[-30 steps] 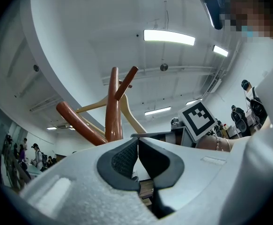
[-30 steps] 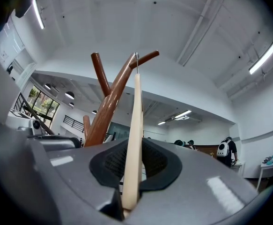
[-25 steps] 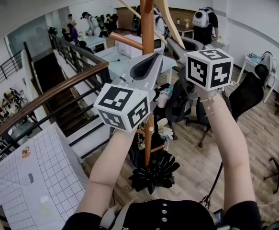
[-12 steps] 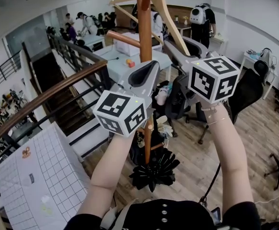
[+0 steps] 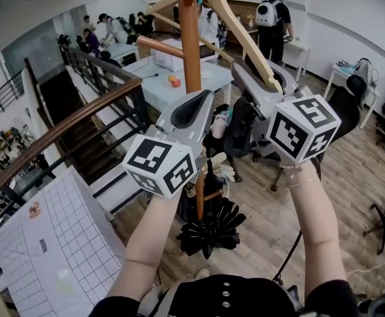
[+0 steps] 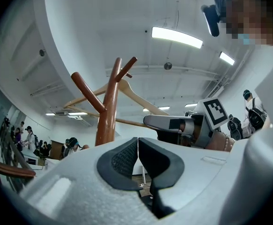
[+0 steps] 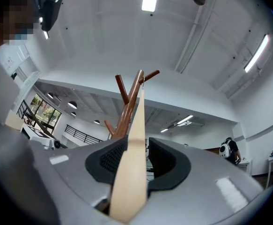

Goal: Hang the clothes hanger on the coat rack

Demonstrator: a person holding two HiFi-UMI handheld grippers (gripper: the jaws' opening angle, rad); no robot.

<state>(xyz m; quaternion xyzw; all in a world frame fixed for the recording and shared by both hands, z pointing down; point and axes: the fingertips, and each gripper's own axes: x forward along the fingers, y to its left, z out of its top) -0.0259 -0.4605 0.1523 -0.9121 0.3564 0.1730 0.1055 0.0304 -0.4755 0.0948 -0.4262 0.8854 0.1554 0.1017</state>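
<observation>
- Right gripper (image 7: 137,146): the jaws were partly closed a second ago and are now spread wide. The hanger (image 7: 131,172) arm still runs between them. There is a clear gap on the right side, so I read no clamp.
- Left gripper (image 6: 138,149): the jaws are pressed together with nothing between them. It sits just beside the coat rack (image 6: 107,116) pole.
- Head view: both hands have dropped lower in the frame and the right one has slid to the right. The hanger (image 5: 238,32) stays at top centre against the coat rack (image 5: 191,58). One arm slopes down to the right gripper (image 5: 240,71).
- My read: the grip is released and the hanger carries its own weight on an upper peg, so the task is nearly done. The hook seat is too small to confirm in any view.
- What's left is to back the right jaws off along the arm without dragging it.
- Hanger: pale bare wood with flat curved arms, a thin crossbar and a smooth face.
- Rack: red-brown round pole with angled pegs in a glossy varnish. A hook could slide on that.
- Pads (image 7: 110,158): dark, finely ribbed rubber. The shells are matte grey plastic, and the white cube (image 5: 304,127) carries black square markers.
</observation>
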